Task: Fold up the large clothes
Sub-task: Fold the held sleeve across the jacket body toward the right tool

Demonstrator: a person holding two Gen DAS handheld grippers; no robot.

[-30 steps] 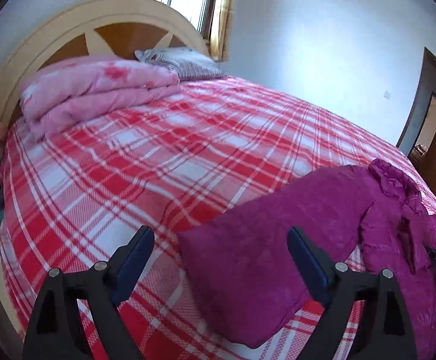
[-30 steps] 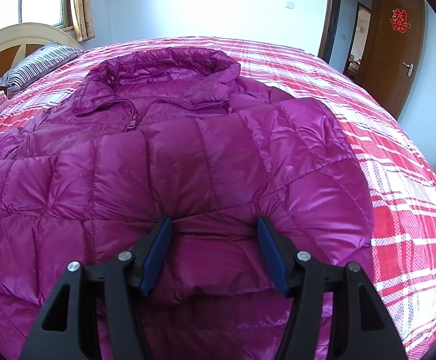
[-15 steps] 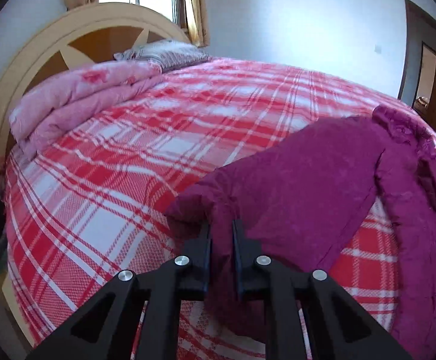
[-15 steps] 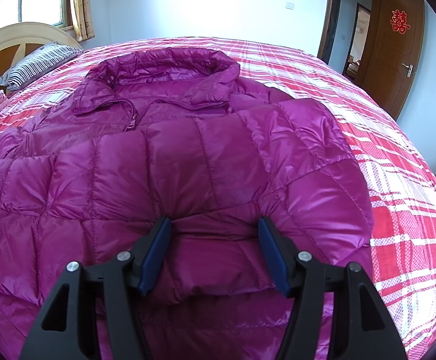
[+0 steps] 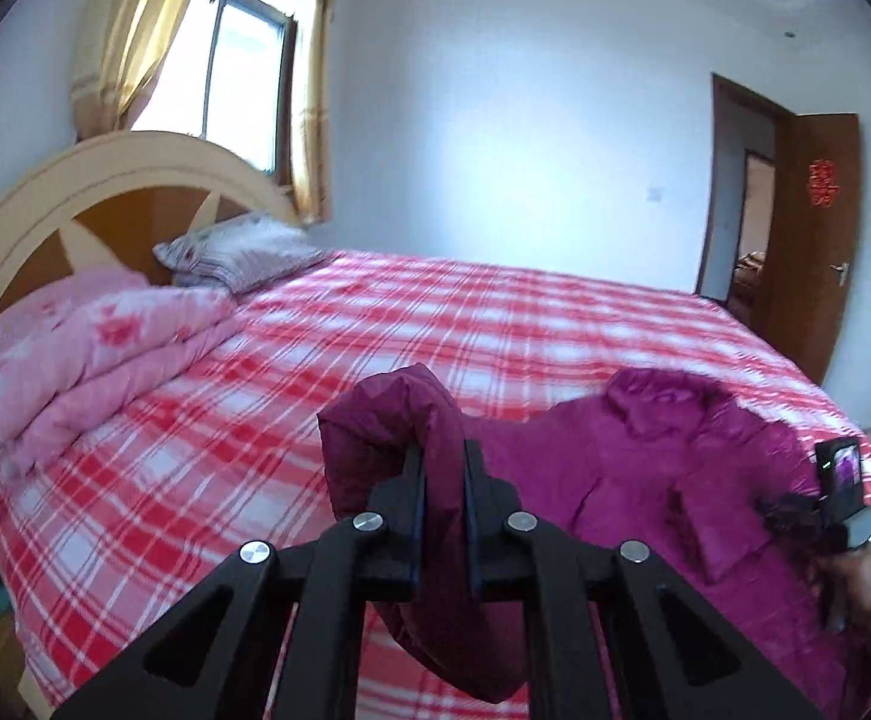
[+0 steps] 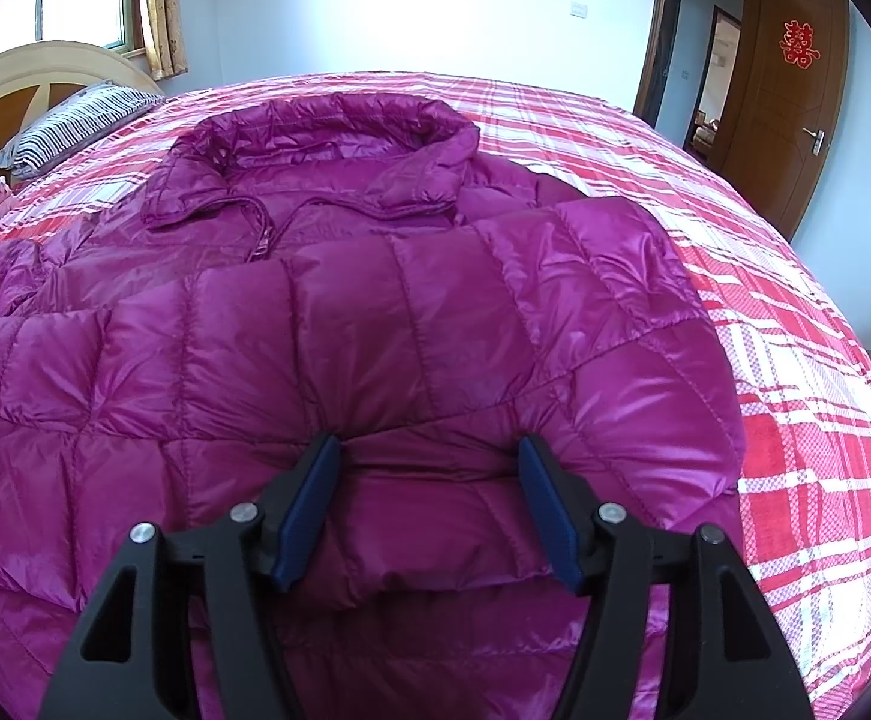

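A magenta quilted down jacket (image 6: 375,312) lies front up on the red plaid bed (image 6: 795,360), collar toward the far side, its right sleeve folded across the chest. My right gripper (image 6: 429,450) is open, its blue pads resting on that folded sleeve's end. In the left wrist view my left gripper (image 5: 442,456) is shut on the end of the jacket's other sleeve (image 5: 387,414) and holds it lifted above the bed; the jacket body (image 5: 645,468) lies to the right. The right gripper's camera (image 5: 840,474) shows at the far right.
A folded pink quilt (image 5: 93,348) and a striped pillow (image 5: 237,252) lie by the cream headboard (image 5: 45,180). A window with yellow curtains is behind it. A brown door (image 6: 789,90) stands open at the far right. Bare plaid bed spreads left of the jacket.
My left gripper closed on the sleeve end and lifted it off the bed, tilting upward. My right gripper stayed open on the folded sleeve.
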